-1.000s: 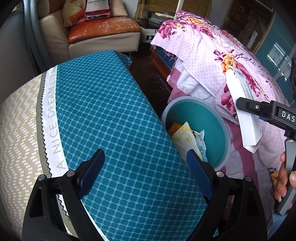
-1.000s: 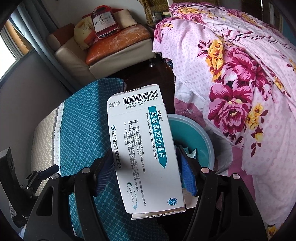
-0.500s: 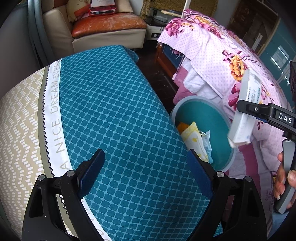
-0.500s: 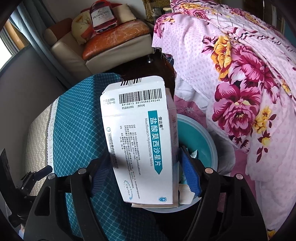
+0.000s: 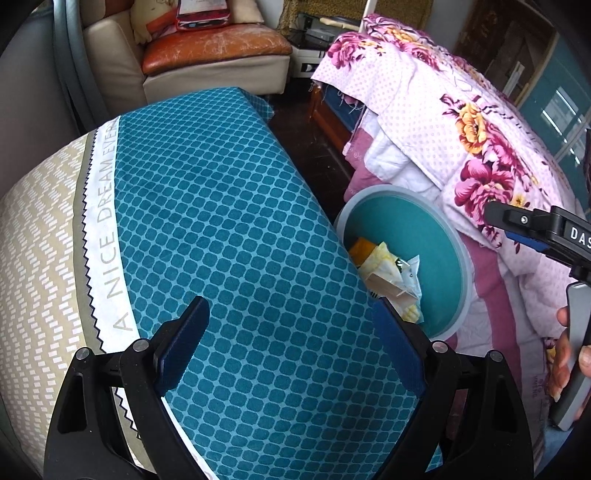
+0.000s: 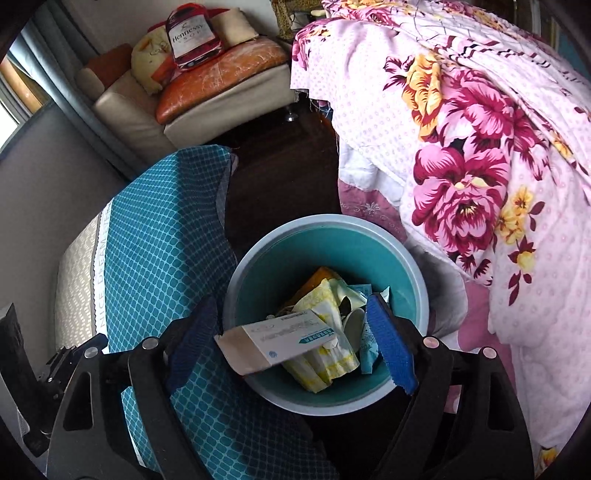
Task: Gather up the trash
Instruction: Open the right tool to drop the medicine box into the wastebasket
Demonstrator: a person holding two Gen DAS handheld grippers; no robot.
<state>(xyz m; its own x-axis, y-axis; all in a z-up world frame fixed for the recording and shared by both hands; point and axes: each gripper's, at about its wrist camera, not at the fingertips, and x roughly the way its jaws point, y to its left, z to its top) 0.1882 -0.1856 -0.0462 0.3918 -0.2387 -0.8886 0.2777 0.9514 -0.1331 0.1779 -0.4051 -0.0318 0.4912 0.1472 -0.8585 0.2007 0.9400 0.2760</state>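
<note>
A teal waste bin with a grey rim [image 6: 417,266] stands on the dark floor between the table and the bed; it also shows in the left wrist view [image 5: 466,258]. A white medicine box [image 6: 280,339] lies tilted on top of yellow and blue wrappers [image 6: 325,299] inside it. My right gripper [image 6: 291,343] is open and empty, directly above the bin. My left gripper [image 5: 291,347] is open and empty above the teal patterned tablecloth [image 5: 229,229]. The right gripper's side [image 5: 535,225] shows at the right of the left wrist view.
A bed with a pink floral quilt [image 6: 461,155] crowds the bin's right side. The cloth-covered table [image 6: 155,236] is at the bin's left. An armchair with an orange cushion [image 6: 221,74] and a red bag [image 6: 190,35] stands at the back.
The right gripper opened and let go of the white medicine box, which dropped into the bin. The left gripper stayed open over the table.
</note>
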